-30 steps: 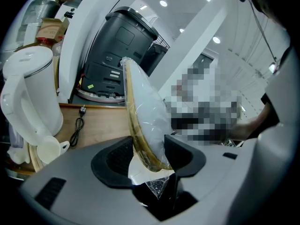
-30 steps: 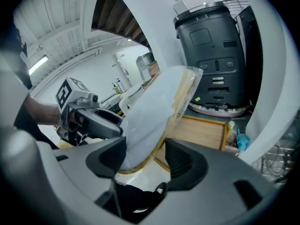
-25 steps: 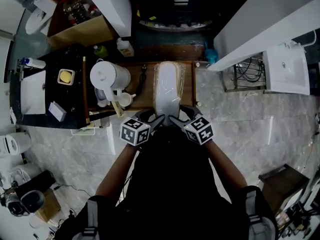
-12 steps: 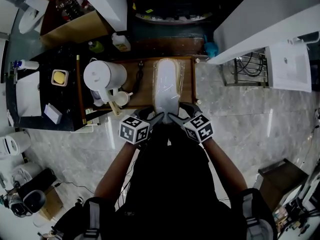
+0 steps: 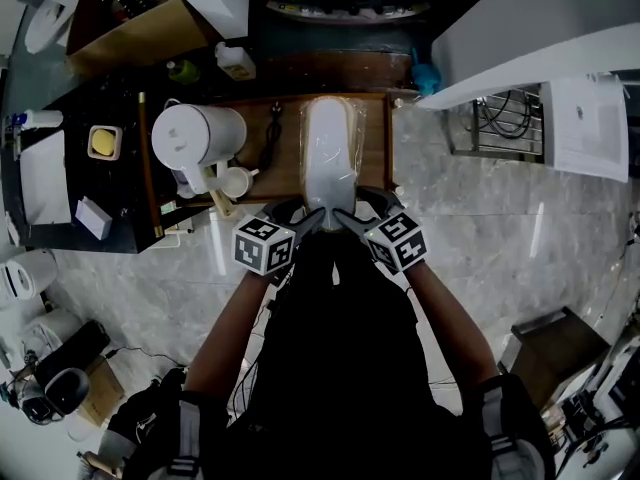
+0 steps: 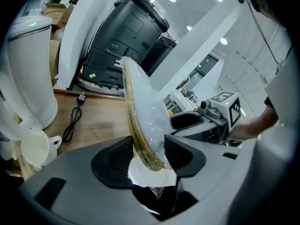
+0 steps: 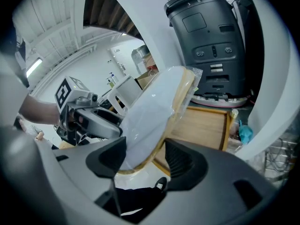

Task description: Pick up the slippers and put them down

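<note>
A pair of white slippers (image 5: 330, 153) with tan soles, sealed in clear plastic, lies lengthwise above a low wooden table (image 5: 378, 148). My left gripper (image 5: 300, 216) and right gripper (image 5: 352, 216) pinch its near end from either side. In the left gripper view the slippers (image 6: 143, 111) stand on edge between the pads of that gripper (image 6: 149, 156), which is shut on them. The right gripper view shows the slippers (image 7: 154, 111) slanting up out of my right gripper (image 7: 145, 161), also shut on them. The slippers' far end is raised off the wood.
A white kettle (image 5: 195, 138), a white cup (image 5: 237, 181) and a black cable (image 5: 272, 133) share the table's left part. A black machine (image 6: 126, 32) stands behind it. A wire rack (image 5: 500, 123) sits at the right on the marble floor.
Both grippers have sunk a little toward the wooden table with the slippers still held. The grip on the package looks the same.
</note>
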Demonstrator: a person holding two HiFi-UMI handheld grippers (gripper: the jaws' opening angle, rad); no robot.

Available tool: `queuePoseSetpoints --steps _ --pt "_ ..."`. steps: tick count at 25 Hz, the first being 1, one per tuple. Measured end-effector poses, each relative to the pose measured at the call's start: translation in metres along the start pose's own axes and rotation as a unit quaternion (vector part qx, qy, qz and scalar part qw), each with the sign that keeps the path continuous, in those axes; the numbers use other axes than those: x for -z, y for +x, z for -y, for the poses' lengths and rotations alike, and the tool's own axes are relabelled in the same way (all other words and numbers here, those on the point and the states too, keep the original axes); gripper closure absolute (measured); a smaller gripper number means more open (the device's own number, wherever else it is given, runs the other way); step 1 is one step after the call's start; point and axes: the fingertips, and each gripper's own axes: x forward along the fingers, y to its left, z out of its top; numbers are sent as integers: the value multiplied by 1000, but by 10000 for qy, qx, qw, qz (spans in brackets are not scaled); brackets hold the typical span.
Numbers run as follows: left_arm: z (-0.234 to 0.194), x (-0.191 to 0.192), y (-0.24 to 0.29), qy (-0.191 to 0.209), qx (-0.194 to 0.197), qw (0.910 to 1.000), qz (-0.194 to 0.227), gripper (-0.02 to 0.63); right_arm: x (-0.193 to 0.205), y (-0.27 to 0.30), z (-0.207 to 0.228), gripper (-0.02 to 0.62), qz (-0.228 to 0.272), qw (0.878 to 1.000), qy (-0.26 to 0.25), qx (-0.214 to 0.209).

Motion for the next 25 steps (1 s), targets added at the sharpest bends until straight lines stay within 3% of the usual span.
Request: queuePoseSetpoints --steps 25 --pt "-45 33 46 -311 -32 9991 -302 394 36 49 31 331 -321 9994 143 -26"
